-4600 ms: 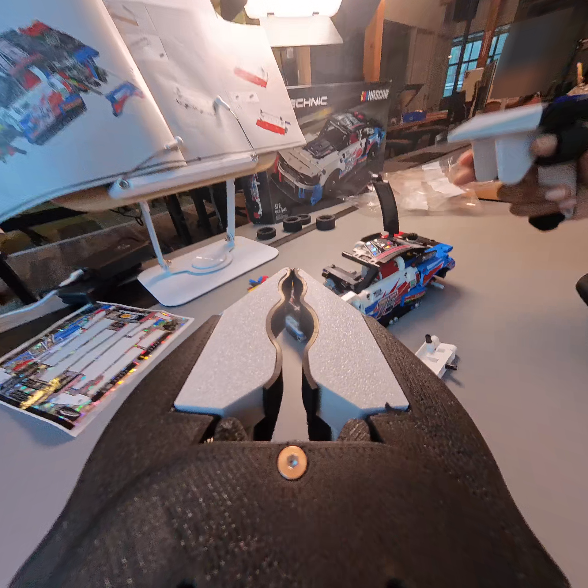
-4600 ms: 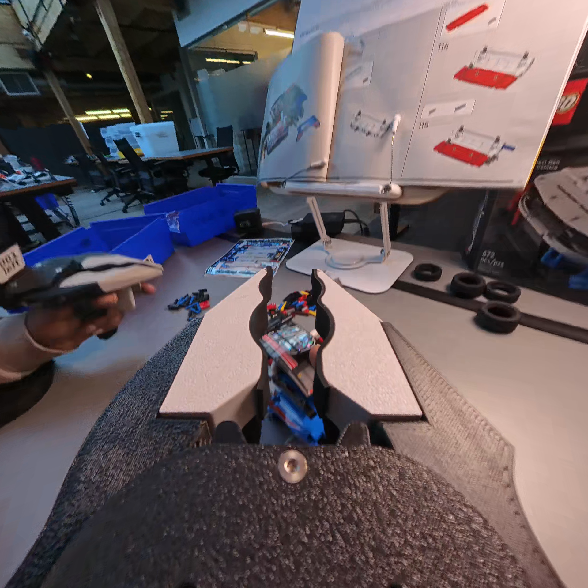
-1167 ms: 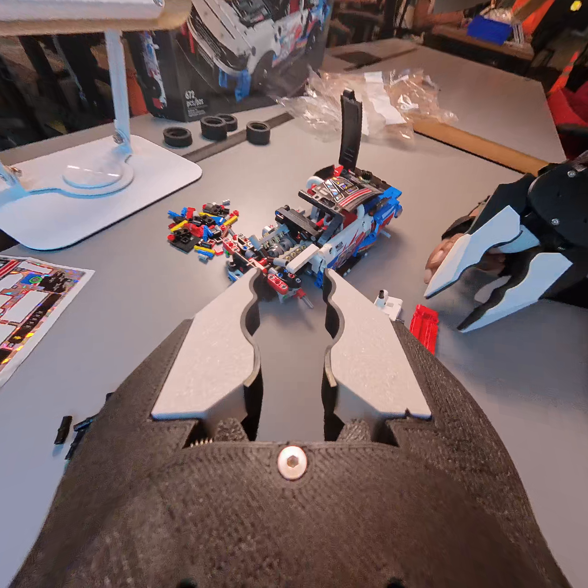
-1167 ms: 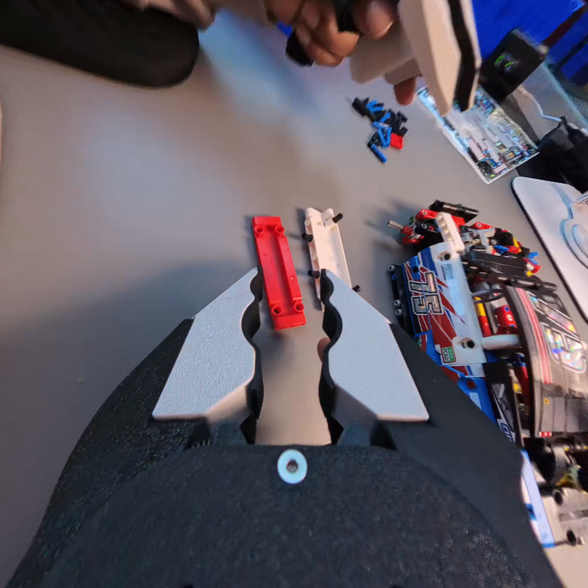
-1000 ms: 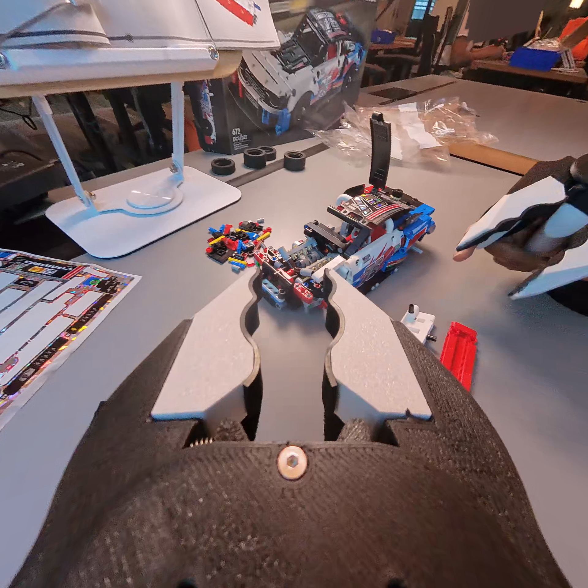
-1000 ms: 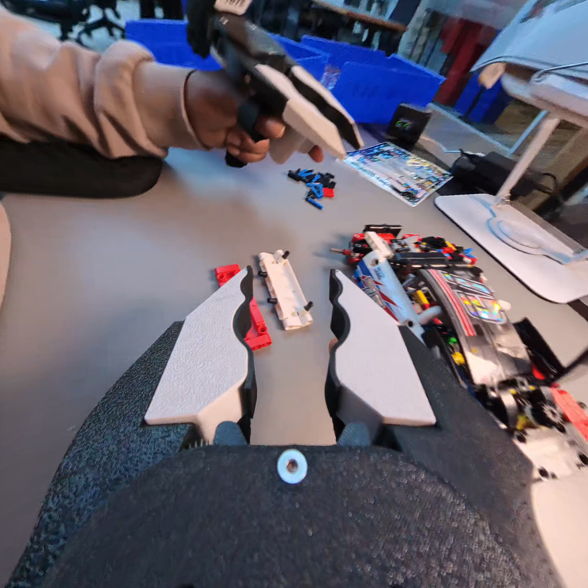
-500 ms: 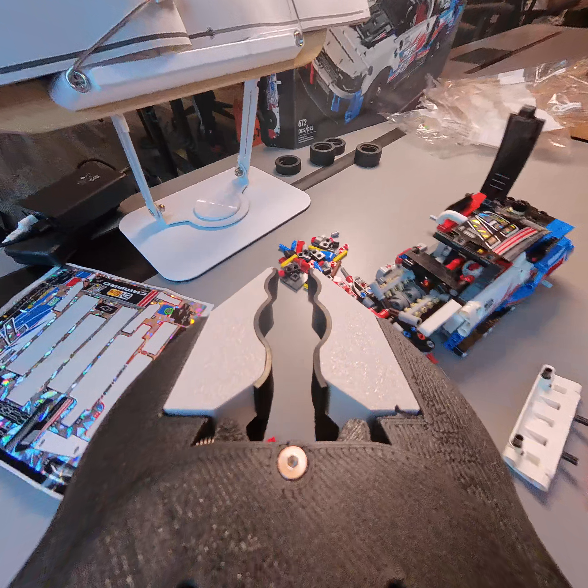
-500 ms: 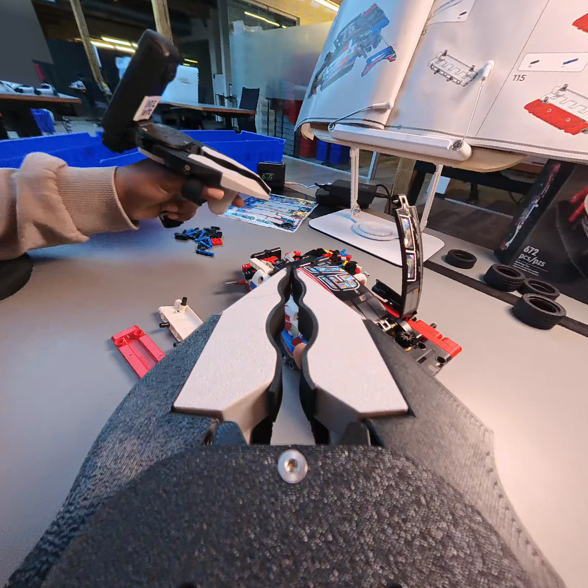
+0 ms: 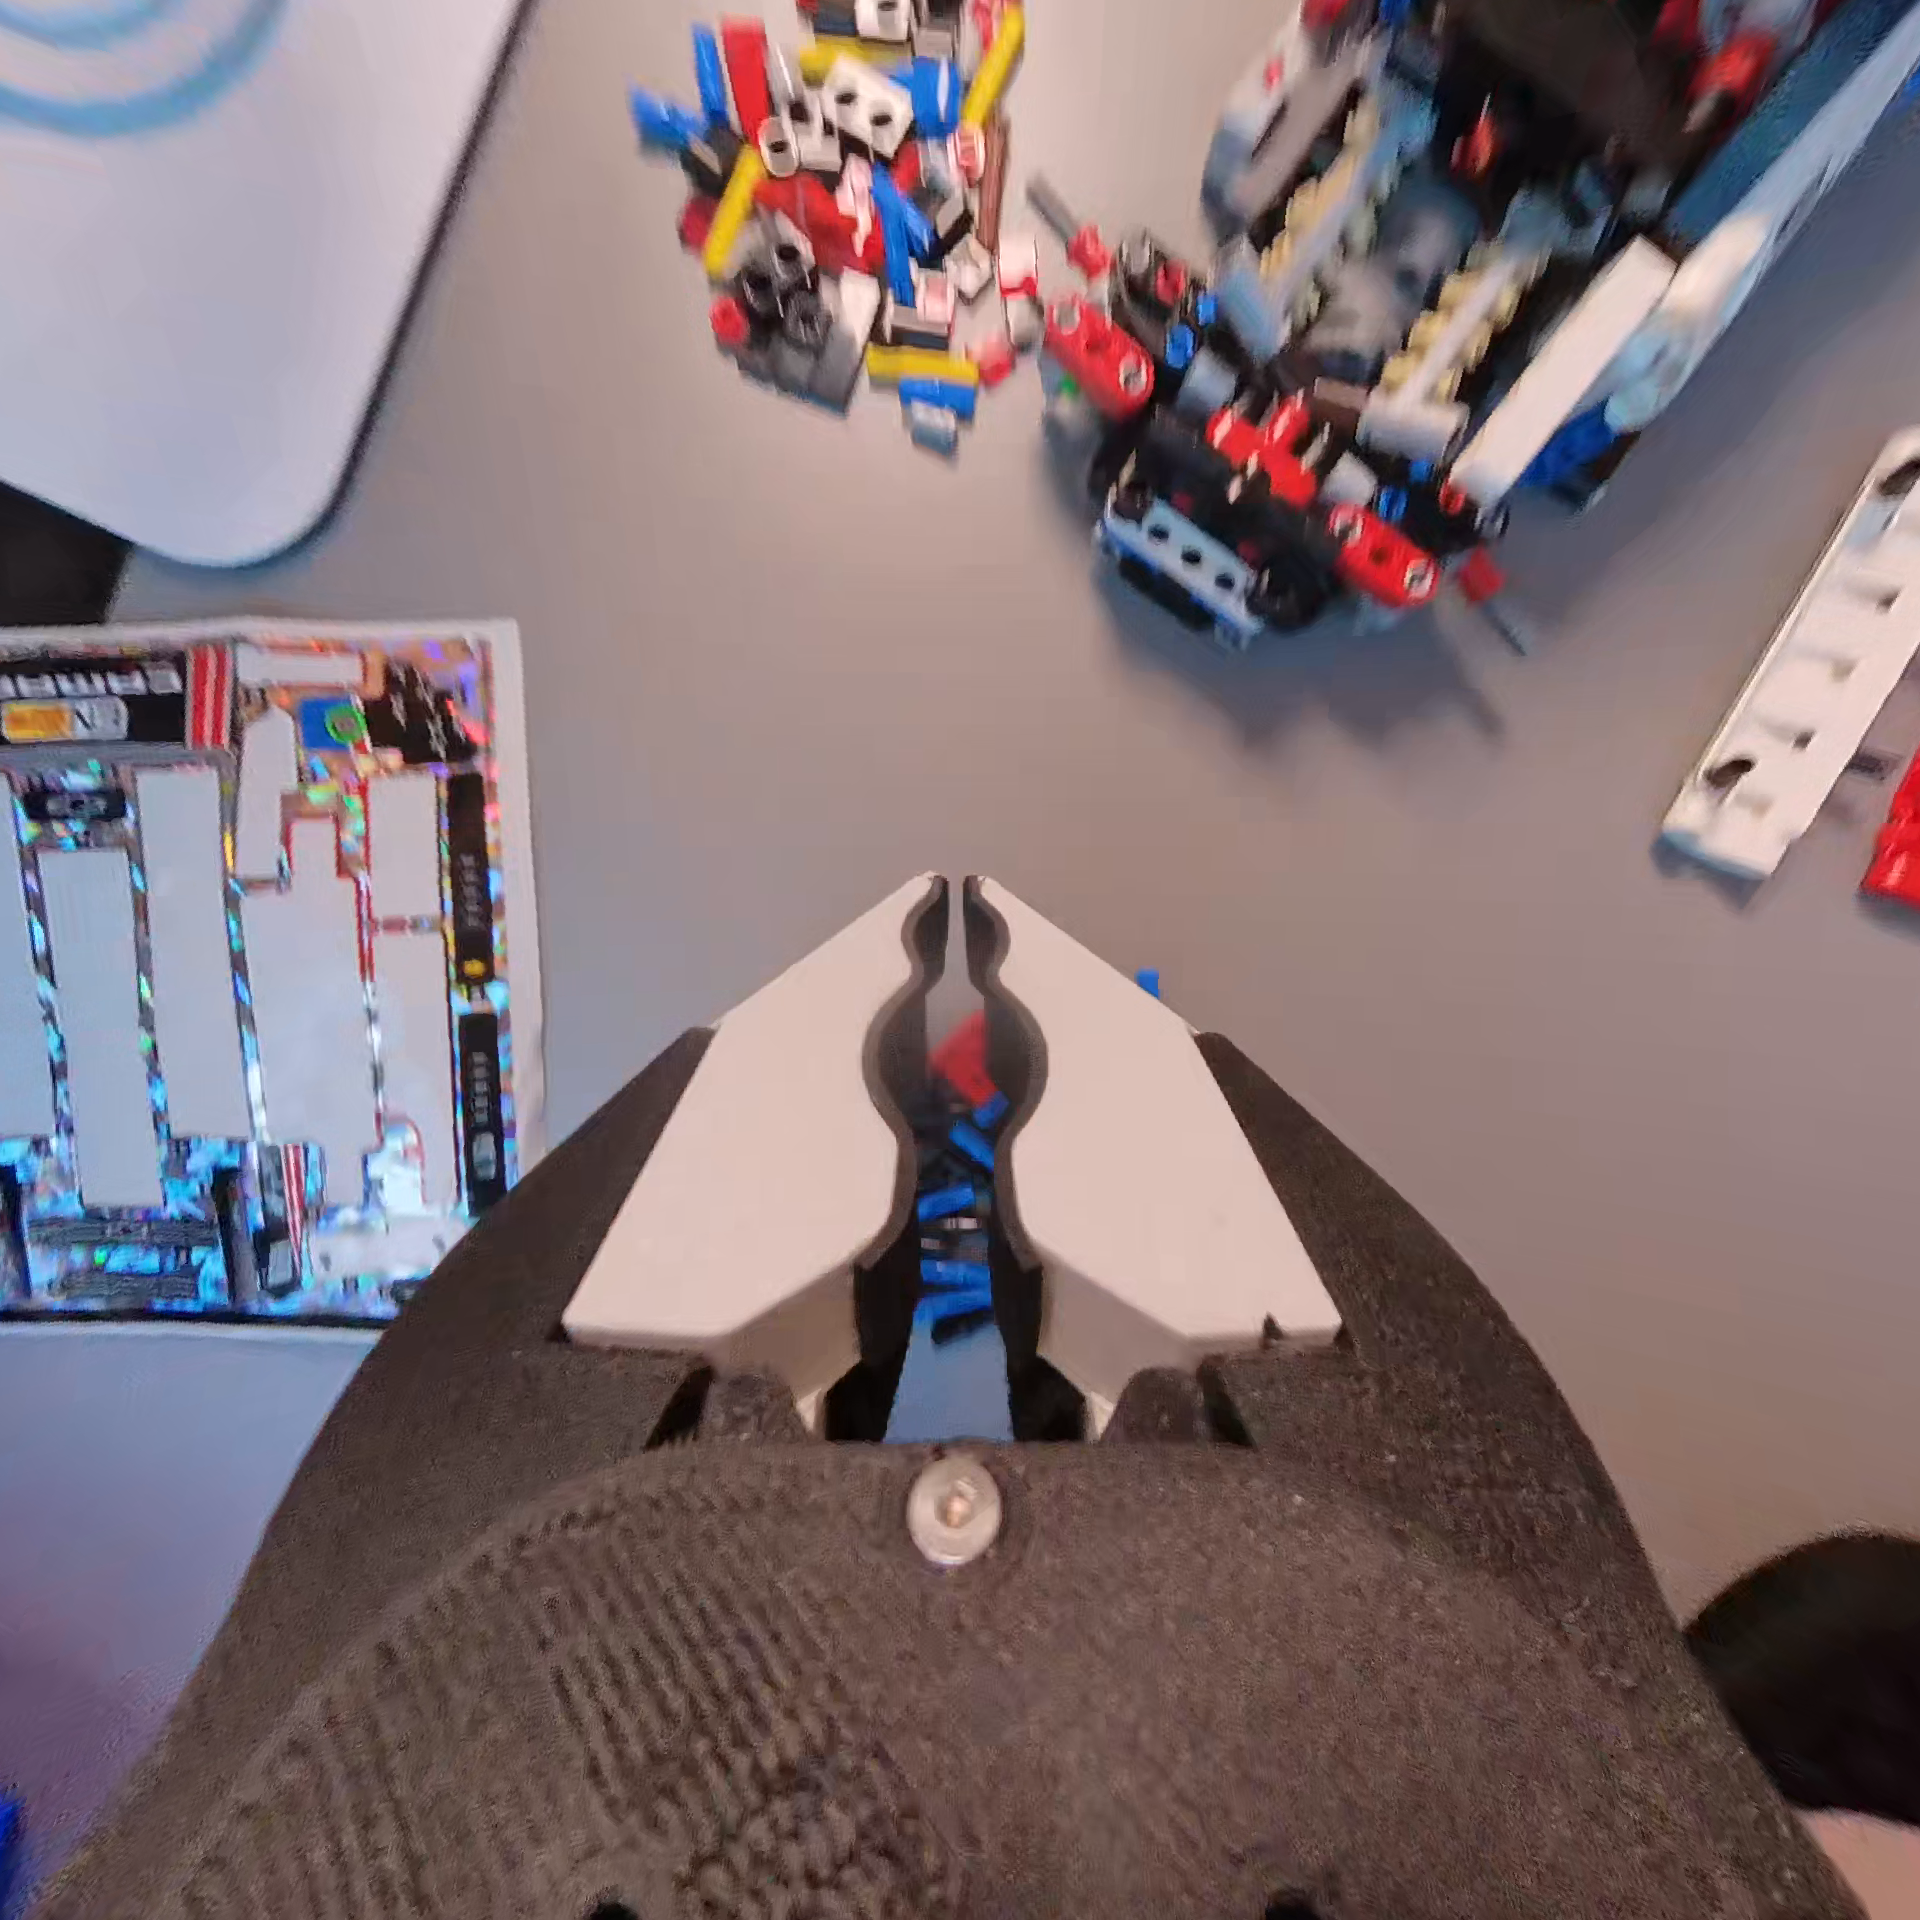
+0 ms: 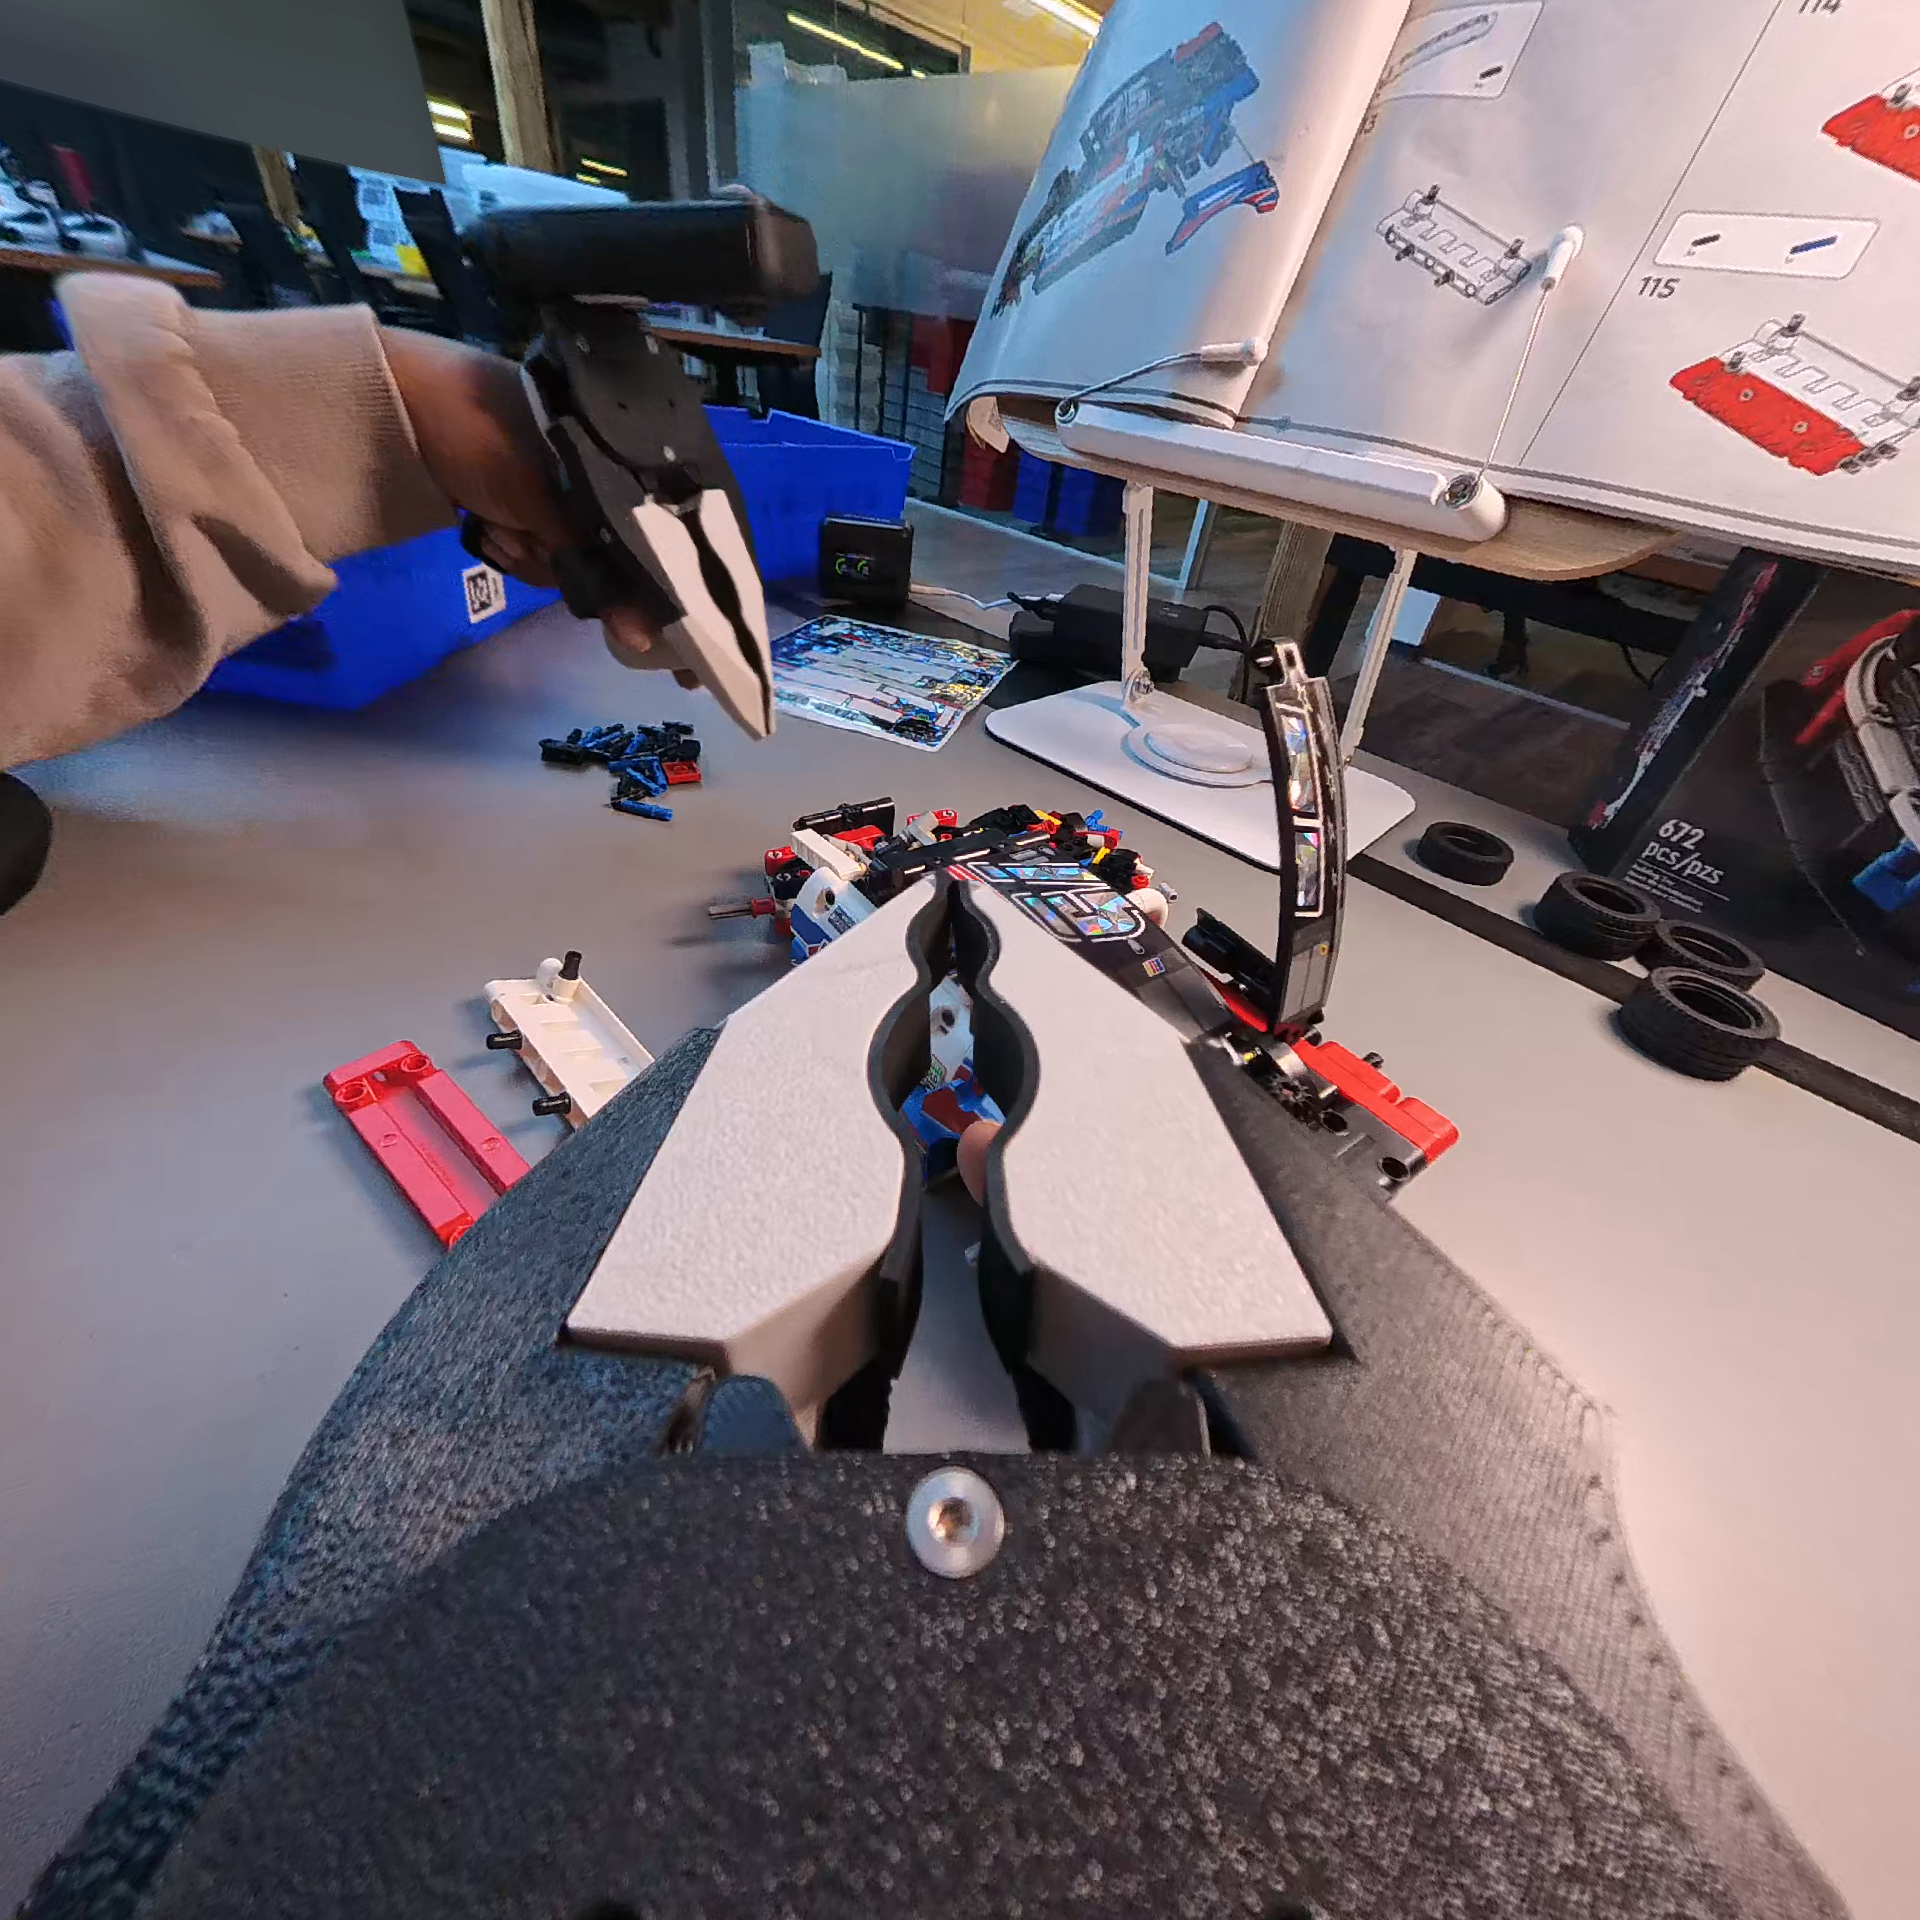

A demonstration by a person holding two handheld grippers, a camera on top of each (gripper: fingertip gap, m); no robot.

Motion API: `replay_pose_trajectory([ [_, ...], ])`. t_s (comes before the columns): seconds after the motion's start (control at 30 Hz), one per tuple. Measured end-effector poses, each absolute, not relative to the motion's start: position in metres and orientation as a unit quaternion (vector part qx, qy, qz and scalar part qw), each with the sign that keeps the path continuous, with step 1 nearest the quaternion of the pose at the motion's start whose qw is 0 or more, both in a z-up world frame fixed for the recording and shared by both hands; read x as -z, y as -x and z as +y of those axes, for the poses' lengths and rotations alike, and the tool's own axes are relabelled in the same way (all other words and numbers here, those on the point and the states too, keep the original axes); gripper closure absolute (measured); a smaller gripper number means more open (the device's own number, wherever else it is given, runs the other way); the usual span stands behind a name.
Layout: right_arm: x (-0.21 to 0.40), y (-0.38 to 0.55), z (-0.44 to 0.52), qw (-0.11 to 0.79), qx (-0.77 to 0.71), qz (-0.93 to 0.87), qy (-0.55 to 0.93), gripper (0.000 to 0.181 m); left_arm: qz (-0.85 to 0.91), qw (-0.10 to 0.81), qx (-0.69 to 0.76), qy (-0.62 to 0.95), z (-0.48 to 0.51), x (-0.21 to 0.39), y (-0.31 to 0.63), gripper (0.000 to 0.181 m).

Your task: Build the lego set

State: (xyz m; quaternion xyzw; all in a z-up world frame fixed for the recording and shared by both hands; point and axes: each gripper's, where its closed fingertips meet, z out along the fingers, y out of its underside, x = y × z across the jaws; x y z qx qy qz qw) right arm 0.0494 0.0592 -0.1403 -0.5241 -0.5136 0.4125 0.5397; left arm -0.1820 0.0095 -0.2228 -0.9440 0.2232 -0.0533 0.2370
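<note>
The partly built race car (image 10: 1049, 894) stands on the grey table with its black hood panel raised; it also shows in the left wrist view (image 9: 1403, 312). My right gripper (image 10: 954, 900) is shut and empty, hovering just before the car. My left gripper (image 9: 956, 883) is shut and points down above a small pile of blue and black pins (image 9: 951, 1195) with a red piece. In the right wrist view the left gripper (image 10: 743, 675) hangs over that pin pile (image 10: 629, 753). A white panel (image 10: 566, 1029) and a red panel (image 10: 421, 1132) lie left of the car.
A heap of loose coloured pieces (image 9: 852, 208) lies by the car's front. A sticker sheet (image 9: 239, 966) lies at the left. The instruction booklet on its white stand (image 10: 1455, 312), the set's box (image 10: 1818, 779), several black tyres (image 10: 1694, 1013) and blue bins (image 10: 779, 488) are behind.
My left gripper has tipped downward, moved over the blue pin pile and closed from slightly open. My right gripper has closed fully and stays facing the car.
</note>
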Motion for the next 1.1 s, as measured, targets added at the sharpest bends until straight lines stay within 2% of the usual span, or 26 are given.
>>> replay_pose_trajectory([
  [0.03,0.142,-0.049,0.059,0.538,-0.412,-0.516,0.525,0.181,0.231,0.203,0.041,0.951,-0.005,0.229,0.187,0.175],
  [0.1,0.144,-0.048,0.057,0.535,-0.409,-0.521,0.524,0.181,0.251,0.146,0.053,0.956,-0.034,0.237,0.187,0.169],
  [0.27,0.146,-0.048,0.059,0.536,-0.403,-0.523,0.525,0.181,0.274,0.103,0.069,0.954,-0.066,0.246,0.182,0.167],
  [1.1,0.154,-0.047,0.057,0.523,-0.398,-0.537,0.529,0.181,0.335,0.149,0.059,0.928,-0.055,0.252,0.172,0.167],
])
